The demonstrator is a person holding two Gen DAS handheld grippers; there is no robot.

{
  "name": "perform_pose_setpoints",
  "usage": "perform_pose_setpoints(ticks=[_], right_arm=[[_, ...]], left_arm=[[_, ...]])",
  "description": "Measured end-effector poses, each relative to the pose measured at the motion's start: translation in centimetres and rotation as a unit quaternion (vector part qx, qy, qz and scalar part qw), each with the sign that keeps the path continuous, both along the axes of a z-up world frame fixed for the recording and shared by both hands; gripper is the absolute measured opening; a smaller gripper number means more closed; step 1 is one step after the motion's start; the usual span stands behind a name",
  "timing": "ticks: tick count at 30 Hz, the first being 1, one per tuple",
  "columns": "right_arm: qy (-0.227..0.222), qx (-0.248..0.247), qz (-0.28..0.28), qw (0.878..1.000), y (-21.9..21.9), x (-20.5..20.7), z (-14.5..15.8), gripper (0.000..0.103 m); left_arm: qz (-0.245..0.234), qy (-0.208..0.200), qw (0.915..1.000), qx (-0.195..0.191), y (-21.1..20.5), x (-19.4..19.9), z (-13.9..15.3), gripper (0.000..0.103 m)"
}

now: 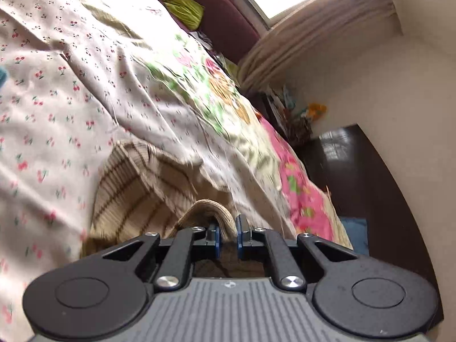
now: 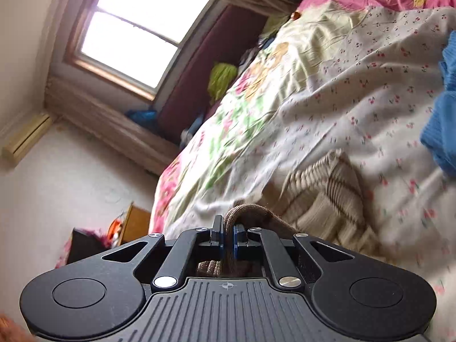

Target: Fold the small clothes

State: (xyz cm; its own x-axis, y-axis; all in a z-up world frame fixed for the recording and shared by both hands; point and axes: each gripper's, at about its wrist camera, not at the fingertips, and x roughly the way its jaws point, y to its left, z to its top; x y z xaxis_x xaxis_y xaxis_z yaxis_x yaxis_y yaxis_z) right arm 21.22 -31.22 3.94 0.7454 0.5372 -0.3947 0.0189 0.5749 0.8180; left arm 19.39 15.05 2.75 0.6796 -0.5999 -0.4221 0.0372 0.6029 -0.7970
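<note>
Left wrist view: L tongs pinch the knit top's edge; rest lies up-left on the bed. Right wrist view: R tongs pinch the top's edge too; rest lies up-right. Both ends held, so top hangs btwn them.

We see a bed spread with a cherry-print sheet that fills the left of the left wrist view. A floral sheet in pink and green runs along the bed's edge toward the lower right. On the cherry sheet, at lower centre, lies a beige striped knit. In the right wrist view a blue garment lies on the sheet at the right edge.
</note>
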Motion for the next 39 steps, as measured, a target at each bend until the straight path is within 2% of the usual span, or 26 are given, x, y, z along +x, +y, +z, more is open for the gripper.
perform_pose_setpoints(ticks=[2,4,6,10,12,13,14,15,18,20,22,23,24,26,28,29,32,37,38,39], right_arm=[[0.010,-0.006,-0.032,0.999,-0.1,3.2,-1.4,0.007],[0.026,0.000,-0.065,0.998,-0.3,5.8,-3.3,0.012],[0.040,-0.021,-0.087,0.995,-0.1,7.8,-4.6,0.012],[0.040,-0.058,-0.089,0.994,0.2,9.5,-5.9,0.013],[0.030,-0.069,-0.079,0.994,0.2,9.1,-5.9,0.019],[0.022,-0.091,-0.075,0.993,0.4,8.6,-5.5,0.020],[0.014,-0.114,-0.066,0.991,0.6,8.2,-5.3,0.023],[0.006,-0.136,-0.056,0.989,0.8,7.9,-5.2,0.029],[-0.018,-0.173,-0.027,0.984,1.4,7.3,-4.7,0.046],[-0.023,-0.136,0.009,0.990,1.2,7.5,-4.5,0.049],[-0.009,-0.055,0.034,0.998,0.6,8.0,-4.7,0.049],[-0.010,-0.037,0.025,0.999,0.4,7.9,-4.6,0.049],[-0.022,-0.039,0.023,0.999,0.3,7.7,-4.2,0.049],[-0.051,-0.125,0.018,0.991,0.8,7.1,-2.7,0.049],[-0.060,-0.210,0.010,0.976,1.2,6.7,-2.3,0.049],[-0.056,-0.236,0.010,0.970,1.1,6.6,-2.5,0.049],[-0.027,-0.275,0.015,0.961,0.9,7.1,-4.2,0.049],[-0.019,-0.290,0.043,0.956,1.9,8.0,-6.3,0.049],[-0.022,-0.303,0.050,0.951,2.4,8.2,-6.4,0.046],[-0.018,-0.317,0.057,0.946,2.9,8.4,-6.5,0.036]], left_arm=[[0.018,0.000,0.9997,0.015,0.1,2.7,-1.0,0.021],[0.038,0.009,0.9987,0.033,0.1,5.5,-2.6,0.021],[0.055,0.022,0.9972,0.045,0.2,7.5,-4.3,0.021],[0.079,0.050,0.9938,0.060,0.9,8.9,-6.4,0.024],[0.080,0.050,0.9936,0.062,1.2,8.2,-6.5,0.031],[0.079,0.043,0.9938,0.066,1.4,7.7,-6.3,0.034],[0.076,0.038,0.9937,0.073,1.3,7.3,-6.1,0.042],[0.073,0.034,0.9931,0.085,1.2,6.8,-5.8,0.050],[0.053,0.024,0.9905,0.124,0.5,5.4,-5.1,0.059],[0.038,0.023,0.9880,0.148,-0.2,4.9,-5.0,0.061],[0.025,0.023,0.9817,0.187,-1.2,4.7,-5.0,0.061],[0.018,0.020,0.9780,0.207,-1.8,4.6,-4.9,0.062],[0.011,0.017,0.9747,0.223,-2.3,4.5,-4.9,0.062],[-0.003,0.013,0.9694,0.245,-3.3,4.9,-5.0,0.062],[-0.009,0.014,0.9641,0.265,-3.8,5.3,-5.2,0.062],[-0.008,0.016,0.9619,0.273,-3.9,5.4,-5.3,0.062],[-0.003,0.023,0.9609,0.276,-4.0,5.7,-5.8,0.062],[0.004,0.019,0.9584,0.285,-4.5,6.2,-5.8,0.062],[0.007,0.021,0.9572,0.289,-4.5,6.3,-5.8,0.061],[0.010,0.025,0.9562,0.292,-4.6,6.6,-5.9,0.056]])
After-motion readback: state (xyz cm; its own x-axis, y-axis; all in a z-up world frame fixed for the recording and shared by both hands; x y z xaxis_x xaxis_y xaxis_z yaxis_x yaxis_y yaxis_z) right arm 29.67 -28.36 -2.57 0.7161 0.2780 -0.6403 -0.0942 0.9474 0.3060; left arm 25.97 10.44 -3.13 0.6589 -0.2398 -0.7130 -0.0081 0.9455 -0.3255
